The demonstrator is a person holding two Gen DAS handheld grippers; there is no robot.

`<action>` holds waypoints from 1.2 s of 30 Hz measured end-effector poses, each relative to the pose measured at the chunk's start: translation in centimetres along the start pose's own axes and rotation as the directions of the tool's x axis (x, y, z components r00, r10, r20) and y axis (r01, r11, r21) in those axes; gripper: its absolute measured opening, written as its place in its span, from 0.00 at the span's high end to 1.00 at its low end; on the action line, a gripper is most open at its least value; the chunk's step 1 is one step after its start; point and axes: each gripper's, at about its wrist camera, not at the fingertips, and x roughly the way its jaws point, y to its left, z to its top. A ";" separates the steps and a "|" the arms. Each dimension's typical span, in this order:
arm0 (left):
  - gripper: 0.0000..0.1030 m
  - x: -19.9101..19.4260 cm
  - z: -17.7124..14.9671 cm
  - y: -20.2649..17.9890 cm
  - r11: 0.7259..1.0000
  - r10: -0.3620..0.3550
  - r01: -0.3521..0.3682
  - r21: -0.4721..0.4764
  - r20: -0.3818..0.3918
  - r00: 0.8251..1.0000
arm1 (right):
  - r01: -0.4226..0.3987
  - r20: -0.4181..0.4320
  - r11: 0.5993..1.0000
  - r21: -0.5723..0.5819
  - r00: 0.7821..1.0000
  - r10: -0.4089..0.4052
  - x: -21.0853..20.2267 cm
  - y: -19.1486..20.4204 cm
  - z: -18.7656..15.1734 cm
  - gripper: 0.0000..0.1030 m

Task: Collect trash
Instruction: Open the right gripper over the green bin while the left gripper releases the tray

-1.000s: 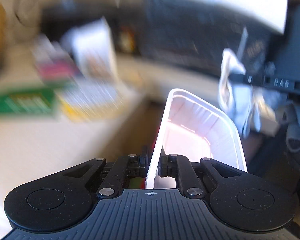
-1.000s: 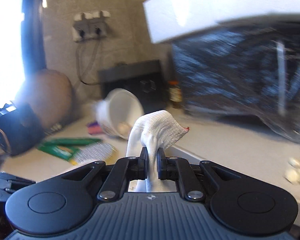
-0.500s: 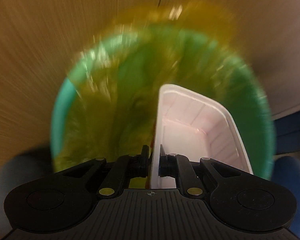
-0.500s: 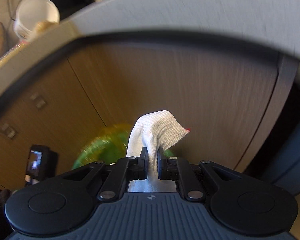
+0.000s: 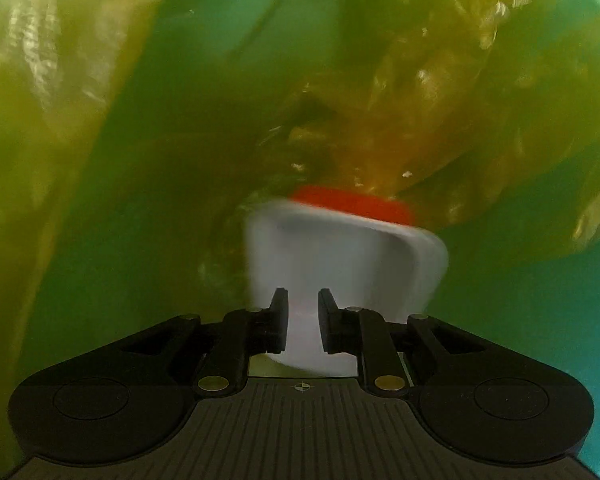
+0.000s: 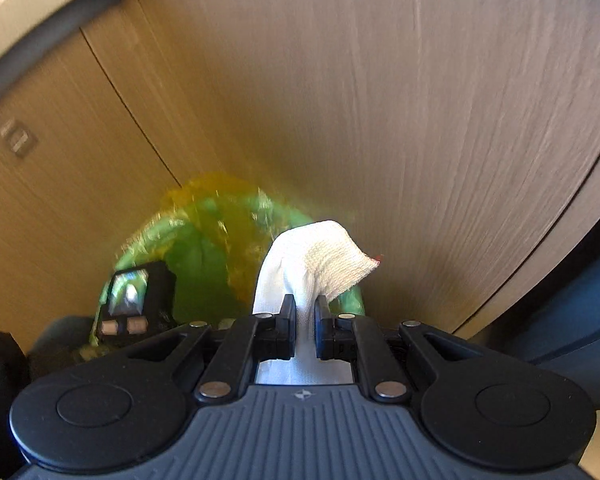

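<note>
Trash tray [image 5: 340,256], white, blurred inside the green bin [image 5: 520,300], beyond my parted left tongs [image 5: 303,308]; right tongs [image 6: 305,312] pinch an upright white cloth [image 6: 316,264].

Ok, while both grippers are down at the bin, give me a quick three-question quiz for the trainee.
1. True or false: the right gripper has its fingers shut on a white cloth.
2. What does the left wrist view look into? A. a sink; B. a green bin with a yellow liner; C. a drawer.
3. Fill in: past the far edge of the white tray, in front of the left gripper, shows an object coloured ____.

Key: 1 true; 2 B; 3 red.
</note>
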 end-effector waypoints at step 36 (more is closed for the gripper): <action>0.82 -16.9 -9.2 5.8 0.975 -0.200 0.164 0.149 0.275 0.940 | 0.062 -0.636 0.997 -0.036 0.768 -0.071 29.1 5.0 -1.4 0.64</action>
